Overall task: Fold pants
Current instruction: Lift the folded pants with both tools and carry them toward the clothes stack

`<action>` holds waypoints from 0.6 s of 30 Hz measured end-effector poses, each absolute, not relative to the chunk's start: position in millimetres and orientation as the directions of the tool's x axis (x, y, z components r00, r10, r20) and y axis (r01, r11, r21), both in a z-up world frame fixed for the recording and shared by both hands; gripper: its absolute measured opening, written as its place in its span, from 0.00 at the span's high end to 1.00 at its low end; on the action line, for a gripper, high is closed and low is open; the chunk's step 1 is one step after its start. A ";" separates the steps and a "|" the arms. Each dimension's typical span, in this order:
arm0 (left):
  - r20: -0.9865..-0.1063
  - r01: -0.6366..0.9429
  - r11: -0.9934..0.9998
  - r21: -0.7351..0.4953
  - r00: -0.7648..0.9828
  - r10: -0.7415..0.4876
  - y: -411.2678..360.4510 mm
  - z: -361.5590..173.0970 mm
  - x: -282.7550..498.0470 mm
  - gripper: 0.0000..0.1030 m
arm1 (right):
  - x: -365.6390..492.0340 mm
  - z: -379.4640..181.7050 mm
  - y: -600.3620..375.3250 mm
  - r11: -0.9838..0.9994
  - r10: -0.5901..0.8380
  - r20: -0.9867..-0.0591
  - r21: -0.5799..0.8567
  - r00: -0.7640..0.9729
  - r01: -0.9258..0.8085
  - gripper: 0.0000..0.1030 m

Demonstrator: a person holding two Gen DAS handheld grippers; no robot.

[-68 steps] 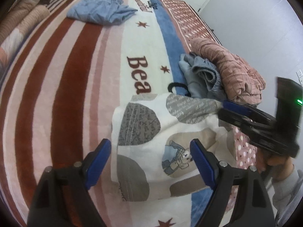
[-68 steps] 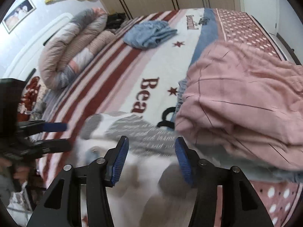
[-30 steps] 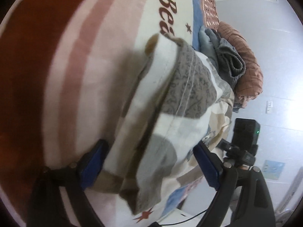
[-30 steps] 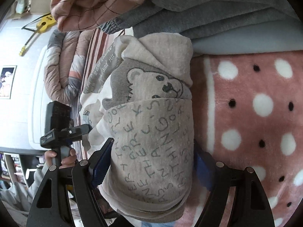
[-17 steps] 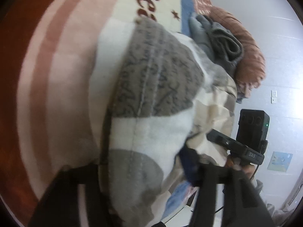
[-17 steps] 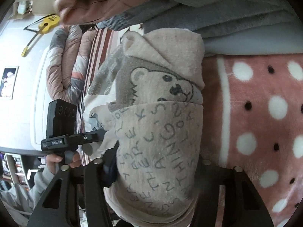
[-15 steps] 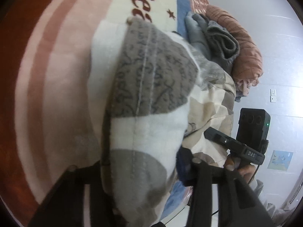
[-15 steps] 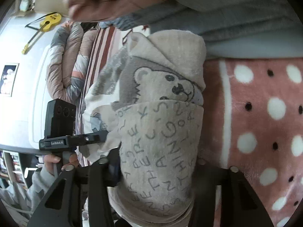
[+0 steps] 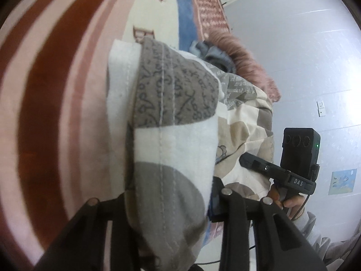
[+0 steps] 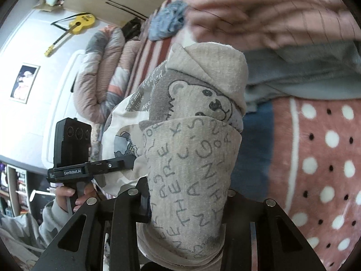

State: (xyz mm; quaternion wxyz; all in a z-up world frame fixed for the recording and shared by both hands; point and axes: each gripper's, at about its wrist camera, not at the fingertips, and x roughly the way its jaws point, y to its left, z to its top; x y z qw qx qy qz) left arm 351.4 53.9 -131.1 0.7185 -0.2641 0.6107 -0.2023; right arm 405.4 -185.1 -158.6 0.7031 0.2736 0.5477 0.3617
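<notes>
Soft cream-and-grey patchwork cotton fills the left wrist view: the pants (image 9: pixel 171 135) bunch straight ahead of the left tool (image 9: pixel 169 194), whose two fingers are clamped on a thick fold of the cloth, the seam running right up the middle between them. Off to this tool's right the right tool (image 9: pixel 255 163) bites the same garment at its other edge, held in the person's hand. Beyond and to the left lies the bed (image 9: pixel 45 90), its blanket in red and pink stripes, with a pale wall on the far right. In the right wrist view the lettered, bear-printed end of the pants (image 10: pixel 194 153) sits directly in front of the right tool (image 10: pixel 187 194), pinched shut between its fingers; the left tool (image 10: pixel 126 158) grips the cloth away to the left. To the right spreads pink polka-dot bedding (image 10: pixel 315 158), above it a heap of pink clothes (image 10: pixel 270 15); a yellow guitar (image 10: pixel 79 23) hangs on the far wall. The step looks like the lift with both edges held; next, I judge, both tools must carry the edge across together and lay it flat.
</notes>
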 end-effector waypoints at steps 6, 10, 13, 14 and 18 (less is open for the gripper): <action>-0.788 0.043 0.820 -0.571 0.251 -0.562 68.6 -45.6 343.7 0.71 | 414.3 -96.0 -180.1 0.556 0.831 -0.529 0.784 0.170 -0.276 0.71; -0.777 0.089 0.831 -0.550 0.310 -0.547 62.2 -2.0 352.6 0.71 | 429.4 -52.1 -191.2 0.555 0.832 -0.512 0.767 0.216 -0.321 0.71; -0.770 0.123 0.836 -0.534 0.337 -0.542 41.2 22.0 367.6 0.71 | 438.7 -26.5 -205.2 0.573 0.819 -0.513 0.744 0.255 -0.343 0.71; -0.768 0.139 0.838 -0.527 0.344 -0.540 32.6 29.2 374.1 0.71 | 440.9 -19.9 -209.4 0.580 0.814 -0.516 0.737 0.266 -0.346 0.71; -0.758 0.171 0.838 -0.519 0.360 -0.543 2.7 45.4 392.2 0.71 | 452.8 0.8 -235.0 0.601 0.798 -0.520 0.720 0.304 -0.347 0.71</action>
